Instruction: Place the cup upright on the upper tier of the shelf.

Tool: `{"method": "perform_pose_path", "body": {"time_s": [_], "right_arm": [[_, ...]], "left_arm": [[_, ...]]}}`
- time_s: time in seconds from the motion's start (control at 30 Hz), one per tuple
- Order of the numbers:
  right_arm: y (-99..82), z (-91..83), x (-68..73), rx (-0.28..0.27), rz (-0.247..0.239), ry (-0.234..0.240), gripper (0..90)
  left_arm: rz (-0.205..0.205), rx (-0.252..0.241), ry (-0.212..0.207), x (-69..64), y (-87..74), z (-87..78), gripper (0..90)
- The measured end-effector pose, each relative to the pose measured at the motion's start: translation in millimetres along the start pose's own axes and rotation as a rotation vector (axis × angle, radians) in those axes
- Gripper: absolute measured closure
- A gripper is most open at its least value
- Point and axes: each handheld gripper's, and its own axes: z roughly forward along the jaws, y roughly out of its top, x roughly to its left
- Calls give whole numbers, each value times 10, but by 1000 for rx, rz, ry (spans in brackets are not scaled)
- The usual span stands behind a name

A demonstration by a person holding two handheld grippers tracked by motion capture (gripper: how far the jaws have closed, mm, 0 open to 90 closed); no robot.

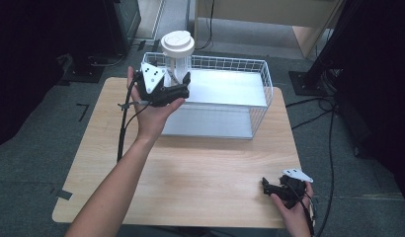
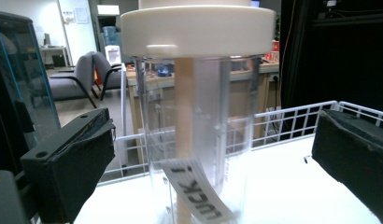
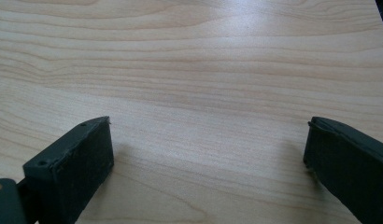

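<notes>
A clear jar (image 1: 179, 61) with a white lid (image 1: 177, 43) stands upright in the back left corner of a white wire basket (image 1: 260, 94), which sits at the far side of a wooden table (image 1: 200, 168). In the left gripper view the jar (image 2: 194, 135) rises between the two black jaws, with a gap showing on each side, so the pads do not press on it; a pale stick and a printed label show through its wall. The left gripper (image 1: 177, 85) is held level at the jar, its jaws spread wide and gripping nothing. The right gripper (image 1: 267, 186) rests low near the table's front right corner, well apart from the basket; in its own view the jaws stand wide open over bare wood (image 3: 203, 84).
</notes>
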Motion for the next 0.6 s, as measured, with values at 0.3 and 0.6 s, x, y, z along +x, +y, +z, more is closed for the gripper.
{"method": "perform_pose_path", "body": {"time_s": [0.3,0.6], "right_arm": [[0,1,1,-1,1,0,15],[0,-1,0,1,0,0,15]], "left_arm": [[16,-3,-16,-19,-115,-293,0],[18,6,-19,20,-335,-551,0]]}}
